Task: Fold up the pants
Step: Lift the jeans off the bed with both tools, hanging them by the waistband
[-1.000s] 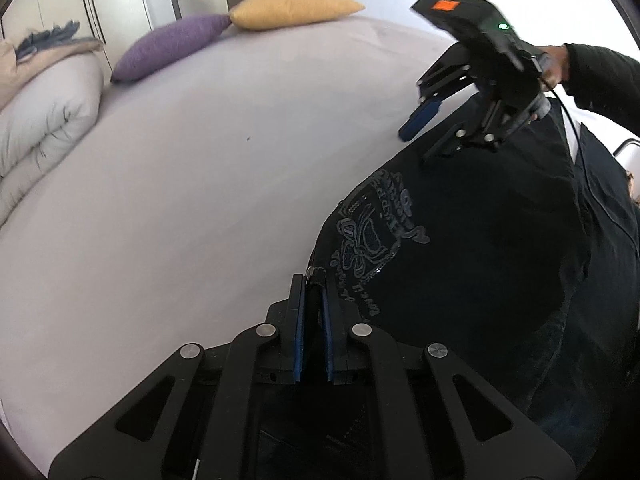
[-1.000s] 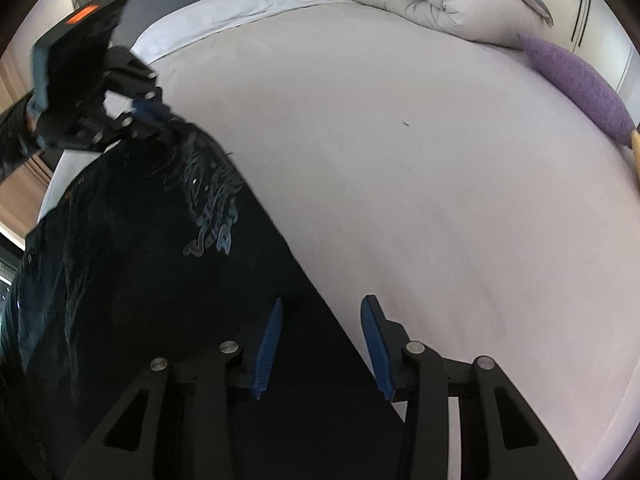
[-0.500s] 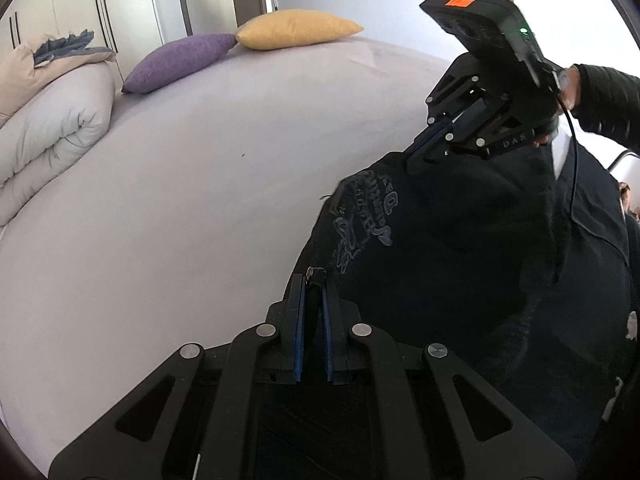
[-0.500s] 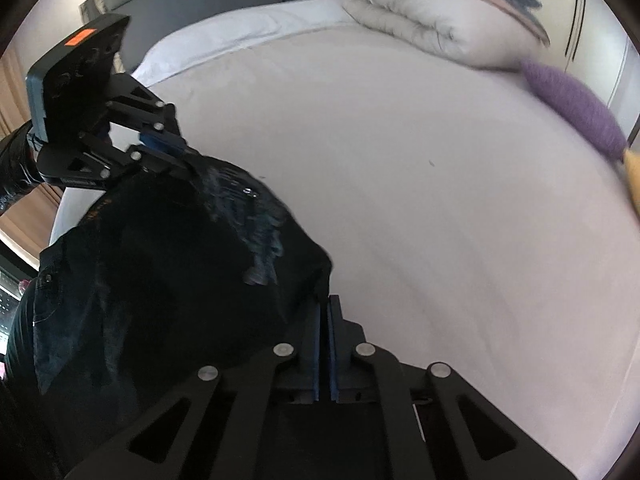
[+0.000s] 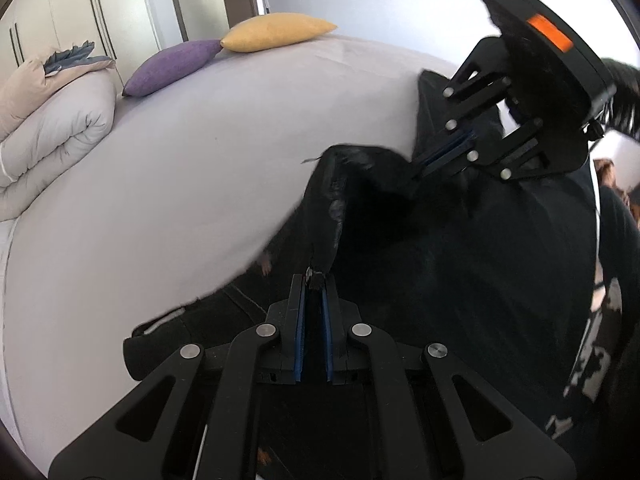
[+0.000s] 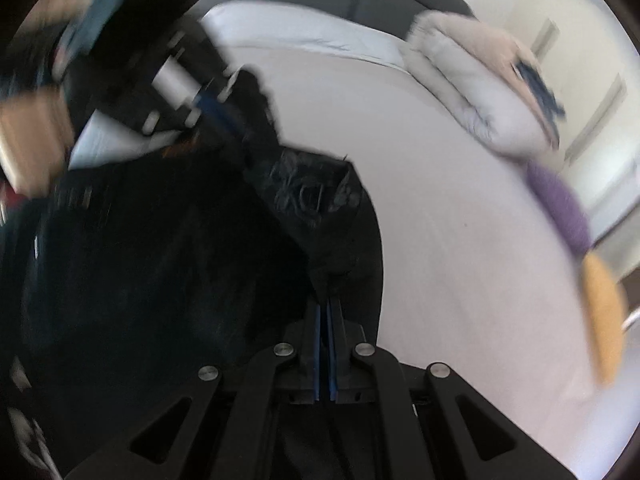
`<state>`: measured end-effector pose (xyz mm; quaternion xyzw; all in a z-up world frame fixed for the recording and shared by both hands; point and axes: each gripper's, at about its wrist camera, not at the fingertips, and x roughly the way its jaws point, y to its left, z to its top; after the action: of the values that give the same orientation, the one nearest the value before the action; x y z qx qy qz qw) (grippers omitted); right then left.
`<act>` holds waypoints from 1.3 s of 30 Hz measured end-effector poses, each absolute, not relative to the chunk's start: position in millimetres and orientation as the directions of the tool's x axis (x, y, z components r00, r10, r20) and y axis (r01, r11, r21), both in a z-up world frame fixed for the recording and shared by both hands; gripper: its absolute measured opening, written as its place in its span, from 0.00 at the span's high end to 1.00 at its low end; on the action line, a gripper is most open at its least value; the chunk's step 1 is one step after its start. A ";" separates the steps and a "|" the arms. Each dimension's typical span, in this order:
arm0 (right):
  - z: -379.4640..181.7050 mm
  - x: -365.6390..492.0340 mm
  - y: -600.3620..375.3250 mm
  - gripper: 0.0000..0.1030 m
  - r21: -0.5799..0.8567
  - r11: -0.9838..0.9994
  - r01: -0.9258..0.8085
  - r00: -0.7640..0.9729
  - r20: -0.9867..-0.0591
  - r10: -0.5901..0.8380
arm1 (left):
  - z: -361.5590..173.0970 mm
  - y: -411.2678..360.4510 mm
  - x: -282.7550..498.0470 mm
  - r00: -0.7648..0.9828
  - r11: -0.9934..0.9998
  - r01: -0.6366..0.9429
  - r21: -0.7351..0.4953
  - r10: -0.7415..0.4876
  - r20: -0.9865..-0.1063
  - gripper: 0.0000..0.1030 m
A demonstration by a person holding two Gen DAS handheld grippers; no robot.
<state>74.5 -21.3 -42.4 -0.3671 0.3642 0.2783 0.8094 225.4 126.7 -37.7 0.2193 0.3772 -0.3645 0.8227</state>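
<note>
Left gripper (image 5: 315,280) clamped on an edge of the dark pants (image 5: 440,264). Right gripper (image 5: 418,170) pinches the same edge further along. Pants hang between both grippers, raised above the bed (image 5: 180,168), lower part bunched on the sheet. Purple pillow (image 5: 172,66), yellow pillow (image 5: 276,32) and rolled duvet (image 5: 52,128) lie well apart at the far side.

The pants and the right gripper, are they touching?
Touching. In the left wrist view the right gripper pinches the black pants between its shut jaws, lifting the cloth.
</note>
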 end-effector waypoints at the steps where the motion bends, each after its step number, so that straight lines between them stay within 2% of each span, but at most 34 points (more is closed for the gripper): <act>1: -46.0 63.5 -18.5 0.97 -0.430 0.544 -0.721 0.592 -0.790 0.161 | -39.2 128.4 215.1 0.448 0.633 0.769 0.088 -0.435 -0.781 0.94; 6: -82.9 -6.7 -1.5 0.97 -0.655 0.259 -0.710 0.681 -0.732 0.017 | -53.4 135.6 160.3 0.418 0.609 0.789 0.084 -0.432 -0.799 0.94; 12: -108.5 -51.6 14.7 0.97 -0.699 0.092 -0.709 0.700 -0.713 -0.020 | -81.0 129.0 105.8 0.381 0.573 0.813 0.102 -0.392 -0.837 0.94; 25: -115.4 -85.9 31.7 0.97 -0.693 -0.058 -0.719 0.694 -0.719 -0.020 | -102.1 136.9 28.8 0.344 0.524 0.843 0.123 -0.349 -0.872 0.94; 39: -122.5 -116.2 42.7 0.96 -0.707 -0.042 -0.706 0.708 -0.705 -0.035 | -104.2 143.3 -2.7 0.339 0.505 0.851 0.141 -0.324 -0.883 0.94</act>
<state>-116.2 42.7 -122.5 -0.6716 0.2759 0.2645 0.6347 -2.7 143.3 -104.2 0.3110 0.4242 -0.3881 0.7568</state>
